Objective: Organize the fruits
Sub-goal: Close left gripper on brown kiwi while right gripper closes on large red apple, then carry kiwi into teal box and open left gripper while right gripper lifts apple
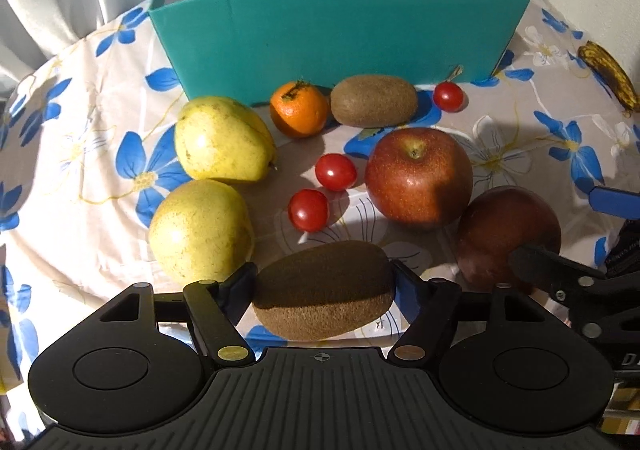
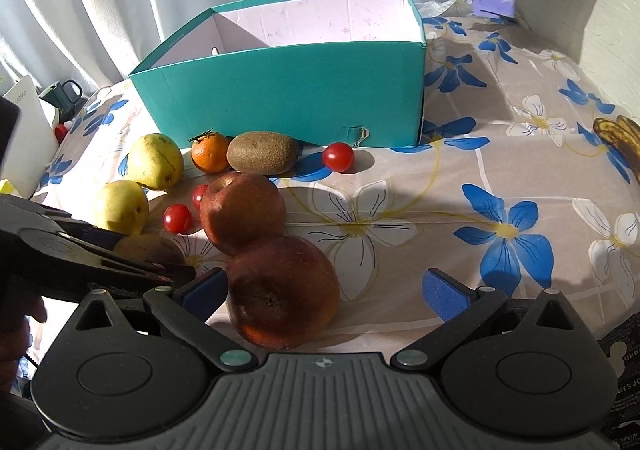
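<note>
We are pinching the nearest kiwi in our left gripper at the table's near edge. Our right gripper is spreading wide around a dark apple. The teal box looks empty; every fruit is waiting outside.

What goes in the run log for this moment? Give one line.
left gripper: shut on near kiwi | right gripper: open around near apple | teal box: no fruit visible
</note>
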